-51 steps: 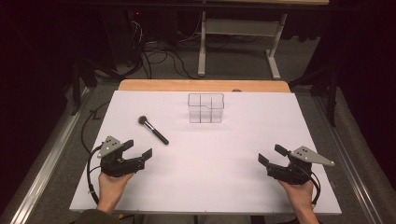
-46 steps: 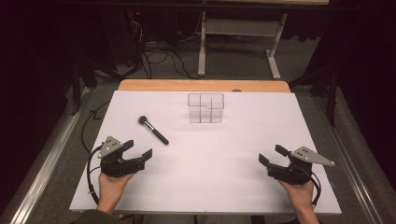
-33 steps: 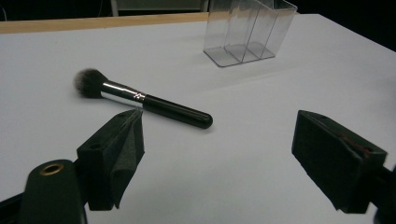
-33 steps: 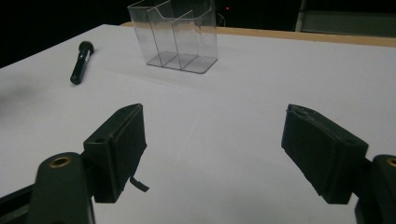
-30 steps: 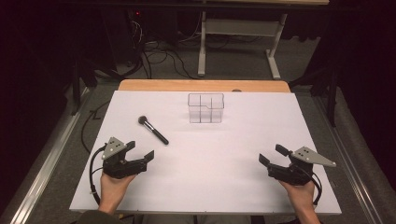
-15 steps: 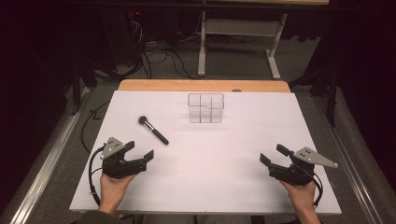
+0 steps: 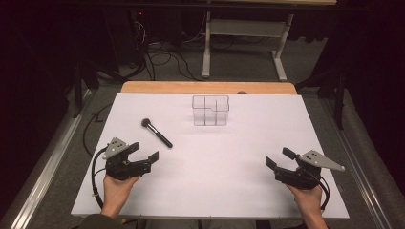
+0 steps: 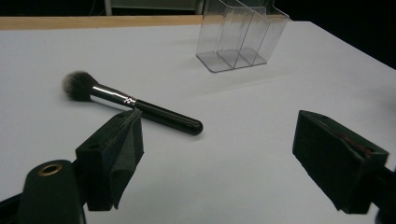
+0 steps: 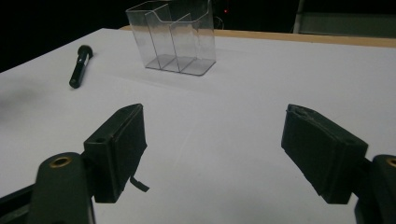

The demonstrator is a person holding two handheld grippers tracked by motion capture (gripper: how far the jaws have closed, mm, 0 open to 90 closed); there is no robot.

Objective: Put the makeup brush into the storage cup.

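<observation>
Low, both grippers (image 7: 146,159) (image 7: 279,163) agape, seemingly level.

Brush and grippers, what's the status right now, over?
Left gripper and right gripper open, empty, low over the table. Brush flat, untouched, nearest the left. Clear organizer beyond. Nothing in the way.

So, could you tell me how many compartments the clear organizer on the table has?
3, side by side in a row inside the clear organizer: one at each end and one between. All three look empty; the makeup brush lies on the table apart from it.
</observation>
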